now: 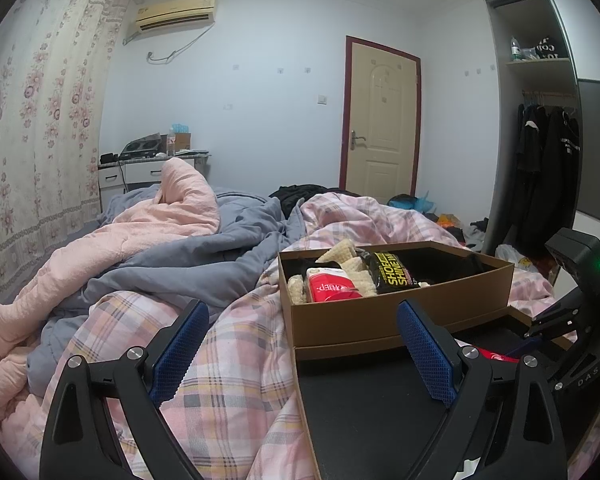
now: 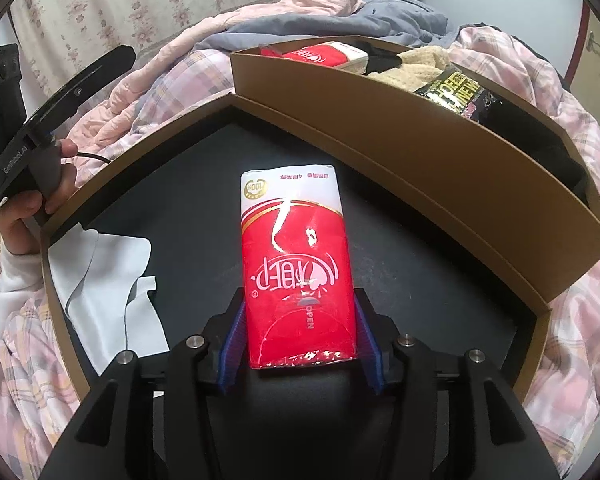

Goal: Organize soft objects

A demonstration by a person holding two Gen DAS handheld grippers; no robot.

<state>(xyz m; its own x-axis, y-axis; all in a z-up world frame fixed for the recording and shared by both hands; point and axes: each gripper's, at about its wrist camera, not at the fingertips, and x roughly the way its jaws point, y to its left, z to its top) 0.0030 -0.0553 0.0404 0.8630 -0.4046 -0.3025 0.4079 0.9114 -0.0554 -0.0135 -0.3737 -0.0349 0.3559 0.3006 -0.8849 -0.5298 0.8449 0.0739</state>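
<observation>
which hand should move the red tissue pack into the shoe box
Right: its tongs already clamp the red tissue pack over the lid, beside the shoe box. The left tongs are open and empty.

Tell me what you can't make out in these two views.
- Tissue pack, right wrist view: its near end, hidden between the right gripper pads.
- Brown box, left wrist view: its right half interior, dark.
- Left gripper, right wrist view: fingers cut off by the frame edge.

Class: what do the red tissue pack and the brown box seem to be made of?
Red tissue pack: glossy plastic film, judging by its shine and crinkled end seal. Brown box: probably matte cardboard, with thin flat walls and no gloss.
</observation>
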